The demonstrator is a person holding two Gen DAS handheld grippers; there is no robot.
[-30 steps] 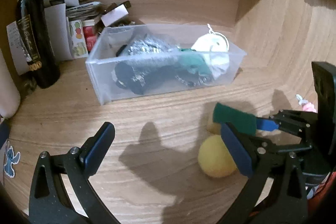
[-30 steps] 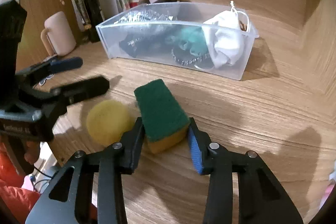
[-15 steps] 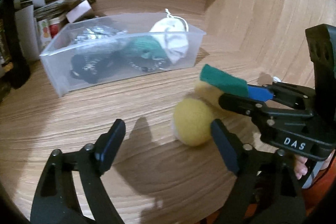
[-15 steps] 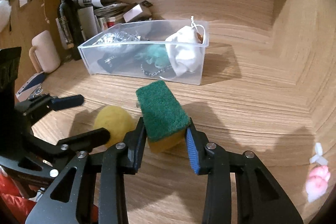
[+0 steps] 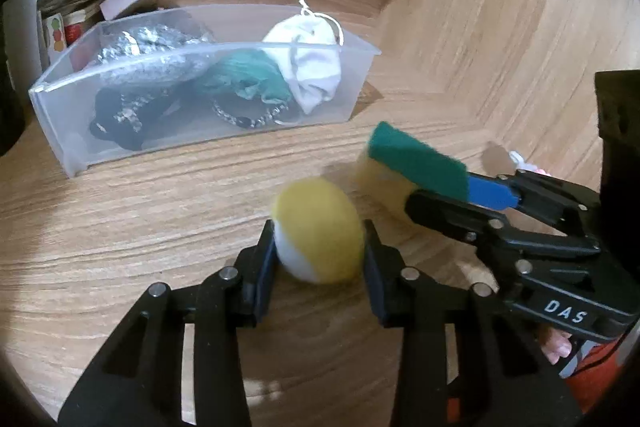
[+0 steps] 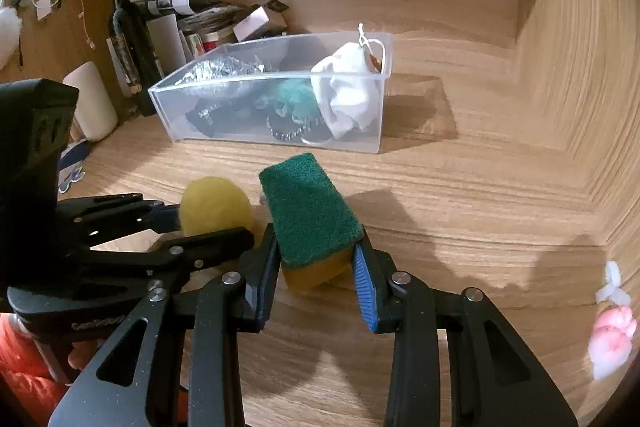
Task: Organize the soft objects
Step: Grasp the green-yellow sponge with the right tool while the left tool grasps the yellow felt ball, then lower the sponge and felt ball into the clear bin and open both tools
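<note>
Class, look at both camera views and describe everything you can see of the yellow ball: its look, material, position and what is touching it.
The yellow ball is round and fuzzy, like felt or soft foam. It is mostly mustard yellow, with a white patch on its lower left in the left wrist view. The left gripper is shut on it, one finger pressing each side. It sits low over the wooden tabletop; whether it touches the wood is unclear. The green-topped sponge, held by the right gripper, is close beside it, and the clear plastic bin lies beyond.
</note>
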